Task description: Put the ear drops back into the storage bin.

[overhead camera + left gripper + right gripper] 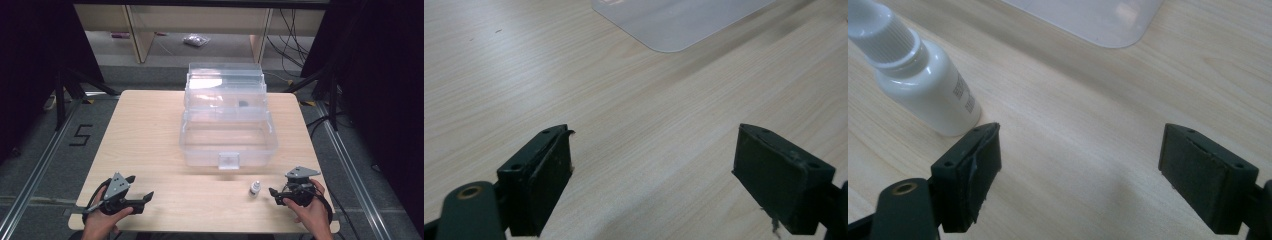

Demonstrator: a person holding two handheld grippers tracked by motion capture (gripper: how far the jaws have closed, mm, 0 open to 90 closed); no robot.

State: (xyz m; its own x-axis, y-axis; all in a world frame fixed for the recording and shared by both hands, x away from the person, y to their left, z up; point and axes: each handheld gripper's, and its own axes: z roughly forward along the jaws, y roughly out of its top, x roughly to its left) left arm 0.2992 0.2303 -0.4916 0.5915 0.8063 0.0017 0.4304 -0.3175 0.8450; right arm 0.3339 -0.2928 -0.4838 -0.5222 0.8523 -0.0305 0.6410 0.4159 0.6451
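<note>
A small white dropper bottle [255, 188] stands upright on the wooden table [145, 145] near its front edge, just left of my right gripper [274, 194]. In the right gripper view the bottle [923, 85] sits beyond the left jaw, outside the gap, and the right gripper [1080, 165] is open on bare wood. A clear plastic storage box [227, 142] with its lid swung back stands at the table's middle. My left gripper [142, 192] rests open at the front left, and the left gripper [654, 160] holds nothing.
A corner of the clear box [679, 22] lies ahead in the left gripper view. Black tripod legs [65, 92] stand left and right of the table. Cables [292, 45] and a small bag [196, 40] lie on the floor behind.
</note>
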